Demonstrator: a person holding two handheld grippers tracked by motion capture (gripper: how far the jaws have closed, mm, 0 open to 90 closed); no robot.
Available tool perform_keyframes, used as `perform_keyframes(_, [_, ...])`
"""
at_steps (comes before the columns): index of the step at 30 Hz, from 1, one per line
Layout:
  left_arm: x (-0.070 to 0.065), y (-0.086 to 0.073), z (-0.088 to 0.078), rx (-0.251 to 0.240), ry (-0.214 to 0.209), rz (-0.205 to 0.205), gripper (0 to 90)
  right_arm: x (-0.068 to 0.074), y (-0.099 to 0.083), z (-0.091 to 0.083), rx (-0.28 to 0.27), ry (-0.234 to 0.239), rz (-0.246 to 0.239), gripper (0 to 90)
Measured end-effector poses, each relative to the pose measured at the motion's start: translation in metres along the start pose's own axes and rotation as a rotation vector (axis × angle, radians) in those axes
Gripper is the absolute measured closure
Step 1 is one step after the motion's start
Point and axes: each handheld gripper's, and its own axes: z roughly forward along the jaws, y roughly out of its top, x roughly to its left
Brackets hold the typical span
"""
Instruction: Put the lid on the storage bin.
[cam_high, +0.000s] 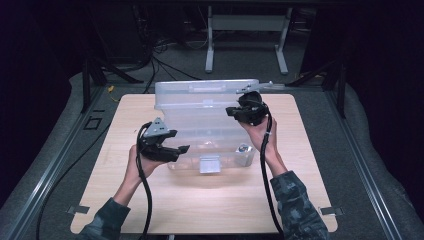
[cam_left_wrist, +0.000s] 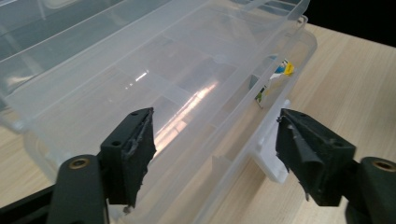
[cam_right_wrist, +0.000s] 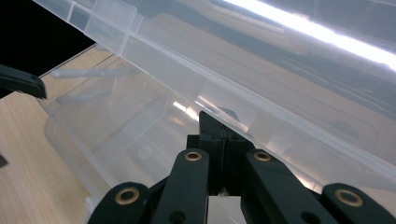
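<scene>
A clear plastic compartment box (cam_high: 200, 145) stands mid-table with its lid (cam_high: 200, 95) raised and tilted back. My left gripper (cam_high: 176, 142) hovers at the box's front left corner, open, with nothing between its fingers. In the left gripper view its jaws (cam_left_wrist: 215, 140) straddle the front wall, close to the white latch (cam_left_wrist: 273, 163). My right gripper (cam_high: 231, 111) is up at the lid's right end, shut. In the right gripper view its closed tips (cam_right_wrist: 218, 130) sit against the lid's rim (cam_right_wrist: 261, 116). A small coloured item (cam_left_wrist: 280, 70) lies in a right-hand compartment.
The box rests on a light wooden table (cam_high: 125, 200). A small round metal piece (cam_high: 243, 149) shows in the box's front right corner. Behind the table stand a white frame (cam_high: 245, 40) and floor cables (cam_high: 165, 65). Grey rails (cam_high: 60, 160) run along both sides.
</scene>
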Motion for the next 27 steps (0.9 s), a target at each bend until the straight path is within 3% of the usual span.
perform_keyframes(5, [-0.001, -0.013, -0.019, -0.016, 0.077, -0.026, 18.0, 0.001, -0.004, -0.001, 0.01, -0.003, 0.003, 90.0])
perform_keyframes(6, [-0.001, -0.013, -0.019, -0.016, 0.077, -0.026, 17.3, 0.001, -0.005, -0.001, 0.012, 0.001, 0.003, 90.0])
perform_keyframes(7, [0.0, -0.02, -0.025, -0.026, 0.097, -0.051, 16.4, 0.002, -0.006, -0.002, 0.009, -0.005, 0.004, 90.0])
perform_keyframes(13, [0.003, -0.04, -0.027, -0.007, 0.13, -0.093, 15.1, 0.002, -0.008, -0.002, 0.011, -0.001, 0.007, 90.0])
perform_keyframes(15, [0.006, -0.051, -0.024, -0.011, 0.148, -0.129, 13.2, 0.002, -0.009, -0.002, 0.011, 0.003, 0.009, 90.0])
perform_keyframes(21, [0.012, -0.069, -0.012, 0.01, 0.139, -0.177, 5.4, 0.003, -0.012, -0.002, 0.009, 0.002, 0.009, 90.0])
perform_keyframes(27, [0.014, -0.08, 0.001, 0.044, 0.13, -0.183, 7.0, 0.004, -0.014, -0.003, 0.015, 0.005, 0.01, 90.0])
